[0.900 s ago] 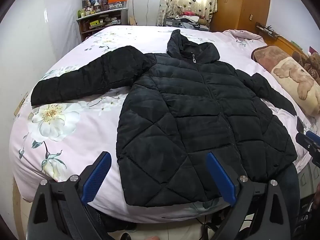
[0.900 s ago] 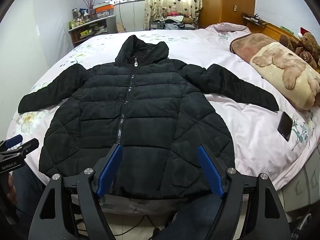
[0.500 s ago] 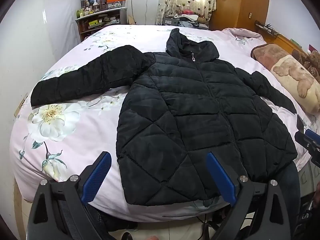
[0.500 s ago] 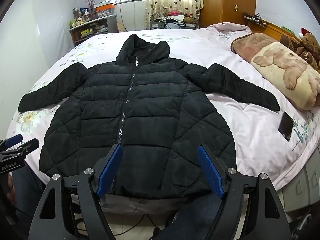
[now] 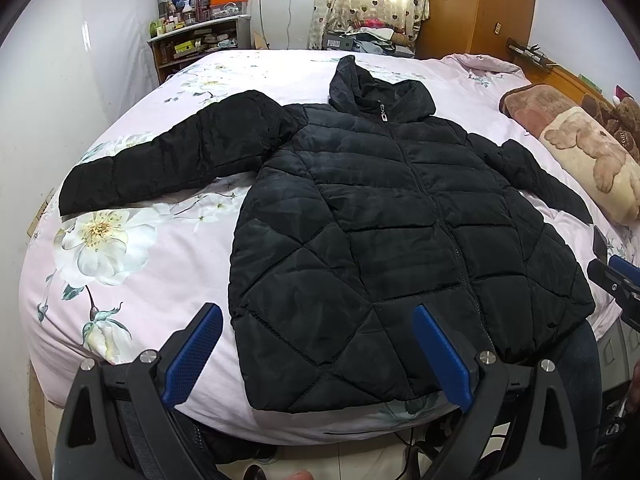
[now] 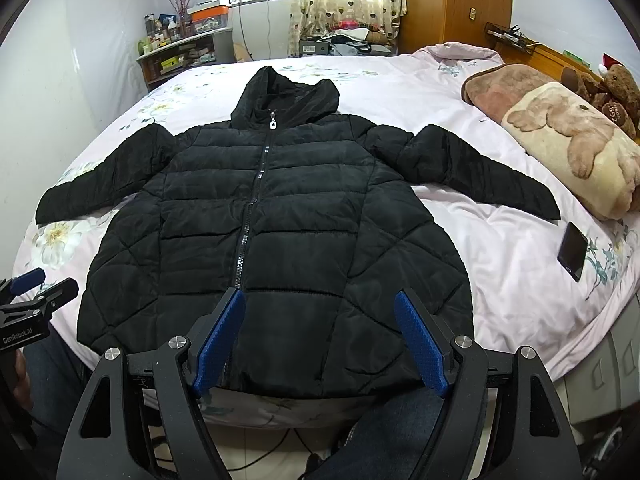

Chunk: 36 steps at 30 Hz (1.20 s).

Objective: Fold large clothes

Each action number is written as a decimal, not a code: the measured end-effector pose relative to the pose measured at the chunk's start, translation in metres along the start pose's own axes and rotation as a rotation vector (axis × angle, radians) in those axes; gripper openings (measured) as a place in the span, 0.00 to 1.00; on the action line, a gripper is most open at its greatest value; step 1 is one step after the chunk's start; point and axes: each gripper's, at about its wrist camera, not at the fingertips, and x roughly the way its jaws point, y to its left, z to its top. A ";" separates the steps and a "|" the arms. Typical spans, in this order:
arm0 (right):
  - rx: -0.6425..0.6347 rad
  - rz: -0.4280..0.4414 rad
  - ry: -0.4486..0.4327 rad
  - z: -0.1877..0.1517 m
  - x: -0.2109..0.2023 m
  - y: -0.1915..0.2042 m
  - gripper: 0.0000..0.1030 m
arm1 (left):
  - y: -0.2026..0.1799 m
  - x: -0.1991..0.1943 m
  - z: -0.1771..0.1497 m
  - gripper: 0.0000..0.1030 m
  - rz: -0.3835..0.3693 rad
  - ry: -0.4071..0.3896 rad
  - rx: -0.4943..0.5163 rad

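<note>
A black quilted hooded jacket (image 5: 392, 232) (image 6: 276, 232) lies flat and zipped on the bed, front up, both sleeves spread out to the sides, hem at the near edge. My left gripper (image 5: 316, 356) hovers open above the hem's left part, blue pads wide apart, nothing between them. Over the hem's middle my right gripper (image 6: 320, 344) also stands open and holds nothing. Each gripper shows at the edge of the other's view: the right gripper (image 5: 616, 280), the left gripper (image 6: 32, 300).
The bed (image 5: 132, 264) has a pink floral sheet. A black phone (image 6: 573, 250) lies on it to the right, near a bear-print blanket roll (image 6: 576, 148) and teddy bears. The person's jeans-clad legs (image 6: 384, 432) stand at the bed's near edge. Shelves and a wardrobe line the far wall.
Both views have crept slightly forward and down towards the jacket; nothing else has moved and both grippers stay open.
</note>
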 end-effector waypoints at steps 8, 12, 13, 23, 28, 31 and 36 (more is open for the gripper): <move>-0.001 0.001 0.004 0.000 0.001 0.000 0.75 | -0.002 0.002 0.000 0.94 -0.005 0.007 -0.001; -0.001 0.001 0.005 0.000 0.002 0.000 0.75 | -0.002 0.003 0.001 0.94 -0.007 0.009 -0.001; -0.002 0.000 0.006 0.000 0.002 0.000 0.75 | -0.003 0.003 0.001 0.94 -0.008 0.009 -0.001; -0.001 0.001 0.007 0.001 0.002 0.000 0.75 | -0.004 0.007 0.001 0.94 -0.012 0.015 0.001; -0.001 0.000 0.008 0.000 0.003 0.000 0.75 | -0.006 0.008 0.000 0.94 -0.014 0.018 -0.002; 0.001 0.001 0.008 0.001 0.004 0.000 0.75 | -0.003 0.008 0.001 0.94 -0.015 0.020 -0.001; 0.000 0.001 0.009 0.001 0.004 0.000 0.75 | -0.004 0.008 0.001 0.94 -0.014 0.020 -0.001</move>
